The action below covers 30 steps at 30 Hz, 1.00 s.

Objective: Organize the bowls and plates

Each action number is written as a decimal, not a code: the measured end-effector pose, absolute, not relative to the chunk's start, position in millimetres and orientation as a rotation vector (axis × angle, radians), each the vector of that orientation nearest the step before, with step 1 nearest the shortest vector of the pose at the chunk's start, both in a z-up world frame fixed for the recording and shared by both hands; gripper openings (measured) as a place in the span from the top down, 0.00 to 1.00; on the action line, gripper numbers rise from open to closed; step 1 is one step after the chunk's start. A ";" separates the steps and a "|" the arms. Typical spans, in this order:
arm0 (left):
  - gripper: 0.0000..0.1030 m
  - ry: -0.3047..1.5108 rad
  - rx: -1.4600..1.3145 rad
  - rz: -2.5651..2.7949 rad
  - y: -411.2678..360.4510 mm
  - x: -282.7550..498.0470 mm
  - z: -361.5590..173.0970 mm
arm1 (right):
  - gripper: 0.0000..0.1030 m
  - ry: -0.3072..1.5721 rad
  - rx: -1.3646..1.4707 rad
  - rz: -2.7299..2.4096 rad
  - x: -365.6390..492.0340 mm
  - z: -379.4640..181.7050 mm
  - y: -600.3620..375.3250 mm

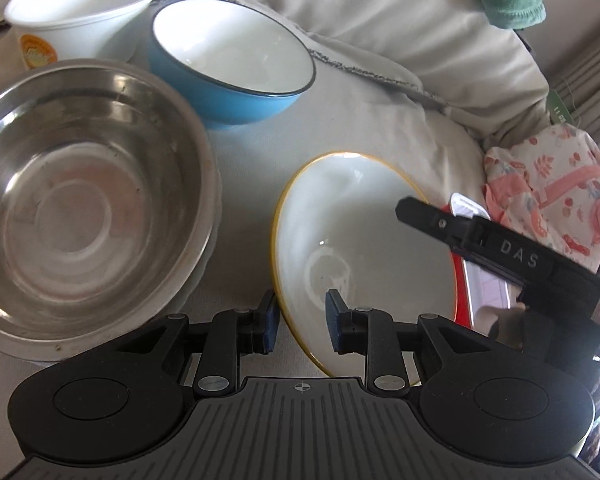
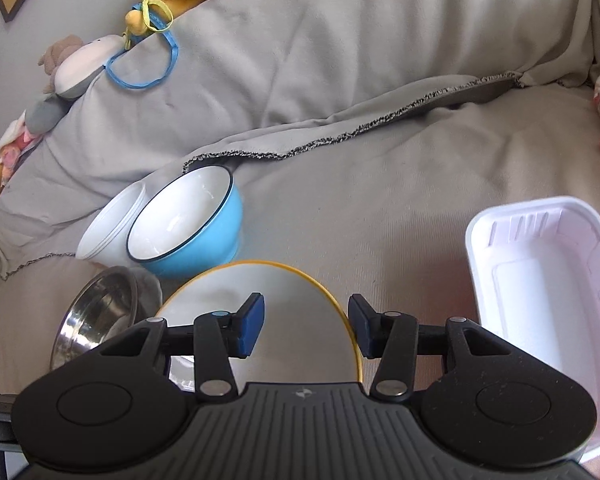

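Left wrist view: left gripper (image 1: 302, 322) straddles yellow-rimmed plate (image 1: 364, 248) edge, pads w/ a gap, not pinching. Right gripper (image 2: 306, 326) likewise part-open over plate's rim.

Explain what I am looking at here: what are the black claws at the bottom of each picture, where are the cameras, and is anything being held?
There is no robot. A person holds a two-finger gripper in each hand, and a fisheye camera on each one looks forward along its fingers. One view is from the left gripper and the other from the right gripper. The black arm at the right of the left wrist view is that same right gripper.

The surface is a grey cloth cover. On it sit a steel bowl, a blue bowl, a white plastic tub and a white foam tray. A yellow-rimmed plate lies tilted, partly over something red-rimmed.

Both grippers straddle the plate's rim from opposite sides. Gaps show inside the jaws, so it does not look clamped.
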<state>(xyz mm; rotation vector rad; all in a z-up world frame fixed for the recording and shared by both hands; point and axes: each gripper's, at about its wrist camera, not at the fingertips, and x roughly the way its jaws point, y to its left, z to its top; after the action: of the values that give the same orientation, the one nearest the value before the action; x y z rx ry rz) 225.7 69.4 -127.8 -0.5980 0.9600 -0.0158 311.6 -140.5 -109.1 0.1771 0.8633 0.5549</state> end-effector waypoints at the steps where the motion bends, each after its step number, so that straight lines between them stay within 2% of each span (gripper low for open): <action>1: 0.73 0.959 -0.607 -0.017 70.7 226.1 -127.7 | 0.54 0.872 0.188 0.554 311.4 -110.7 -141.7; 12: 0.73 0.933 -0.572 0.018 75.2 238.0 -123.3 | 0.54 0.973 0.298 0.593 304.1 -126.6 -155.2; 23: 0.73 0.923 -0.578 0.014 77.7 230.1 -120.8 | 0.54 0.923 0.221 0.536 296.8 -127.6 -151.2; 28: 0.73 0.916 -0.567 0.022 77.9 227.1 -116.1 | 0.44 0.881 0.172 0.512 293.3 -123.6 -149.6; 30: 0.73 0.921 -0.559 0.025 76.9 227.6 -115.7 | 0.42 0.874 0.138 0.504 291.4 -123.5 -145.9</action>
<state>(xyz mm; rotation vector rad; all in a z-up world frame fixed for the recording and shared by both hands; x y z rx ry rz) 227.6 76.9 -115.7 -0.5592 0.9210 0.0247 291.4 -145.9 -123.5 0.1384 0.8739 0.5045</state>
